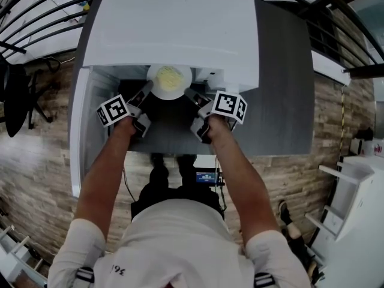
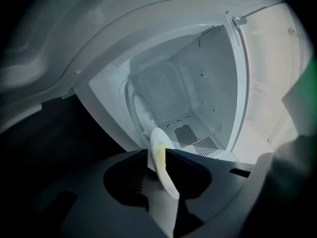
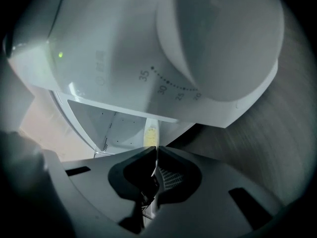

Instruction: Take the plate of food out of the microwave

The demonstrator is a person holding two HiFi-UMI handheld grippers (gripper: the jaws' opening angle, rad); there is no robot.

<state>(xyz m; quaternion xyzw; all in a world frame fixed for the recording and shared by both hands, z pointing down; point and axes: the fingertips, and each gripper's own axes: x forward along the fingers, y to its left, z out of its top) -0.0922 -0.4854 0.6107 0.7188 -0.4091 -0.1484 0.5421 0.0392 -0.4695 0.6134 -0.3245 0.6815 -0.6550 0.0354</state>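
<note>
A white plate (image 1: 170, 81) with yellow food on it sits at the mouth of the white microwave (image 1: 174, 29), half out from under its top. My left gripper (image 1: 146, 94) is shut on the plate's left rim, and my right gripper (image 1: 193, 96) is shut on its right rim. In the left gripper view the plate (image 2: 163, 165) is seen edge-on between the jaws of the left gripper (image 2: 157, 155), with the empty microwave cavity (image 2: 198, 98) behind. In the right gripper view the plate's thin rim (image 3: 150, 135) runs between the jaws of the right gripper (image 3: 156, 155), below the microwave's timer dial (image 3: 218, 38).
The microwave door (image 1: 81, 131) hangs open to the left. The microwave stands on a dark grey table (image 1: 282, 89). Wooden floor (image 1: 36, 161) lies around it, and a white shelf unit (image 1: 360, 203) stands at the right.
</note>
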